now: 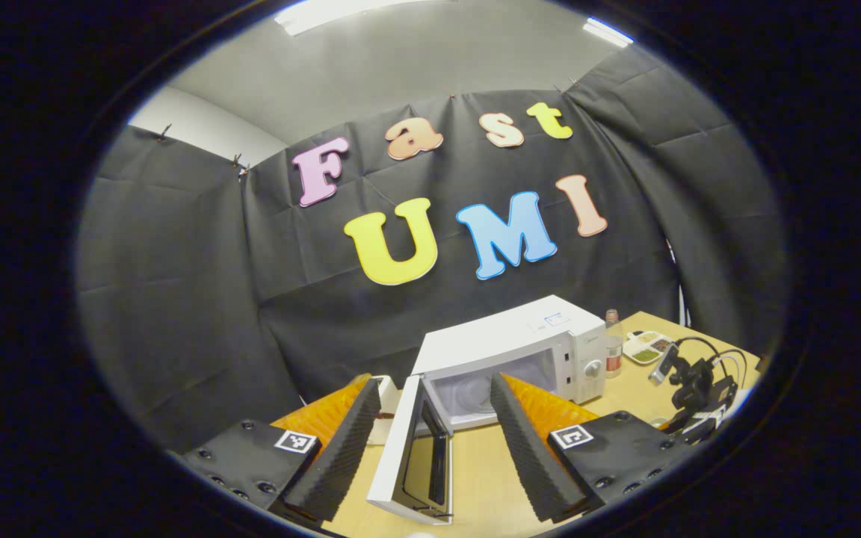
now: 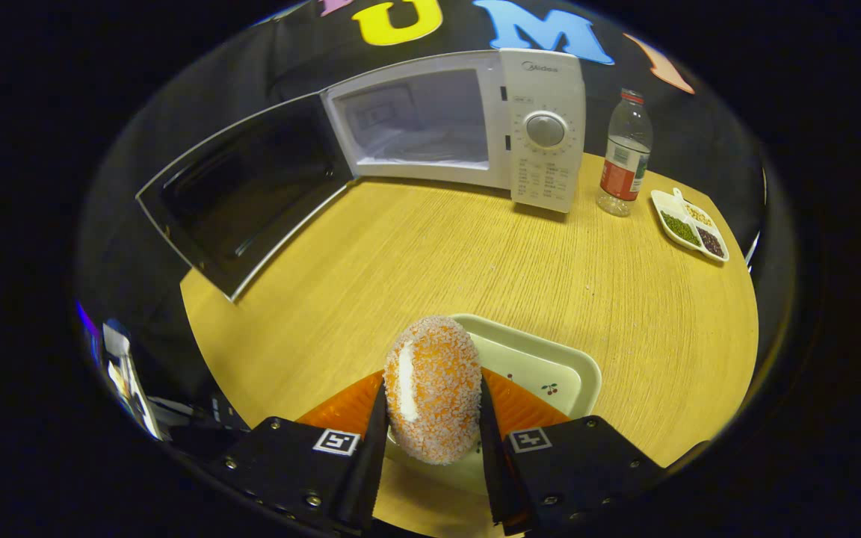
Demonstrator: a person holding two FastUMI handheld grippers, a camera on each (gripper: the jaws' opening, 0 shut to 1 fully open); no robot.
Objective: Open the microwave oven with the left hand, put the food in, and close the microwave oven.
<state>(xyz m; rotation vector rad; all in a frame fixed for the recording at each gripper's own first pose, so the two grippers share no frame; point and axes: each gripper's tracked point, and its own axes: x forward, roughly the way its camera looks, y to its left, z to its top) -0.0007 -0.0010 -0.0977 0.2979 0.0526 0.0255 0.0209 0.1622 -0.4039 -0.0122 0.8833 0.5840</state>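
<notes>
Your right gripper (image 2: 430,441) is pinching the crumbed food (image 2: 433,388) above the tray (image 2: 550,366), microwave (image 2: 468,123) standing ahead with door (image 2: 240,190) swung wide, bottle (image 2: 625,157) and divided dish (image 2: 688,224) sitting ahead-right, your left gripper (image 1: 434,441) is hovering spread, its door (image 1: 412,456) between the fingers.

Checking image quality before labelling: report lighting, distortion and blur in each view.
Left gripper view: ceiling light strips blow out; fisheye bends the microwave; open left gripper sharp. Right gripper view: table evenly lit, its edge curved; crumbed bun crisp between the right gripper's fingers.
</notes>
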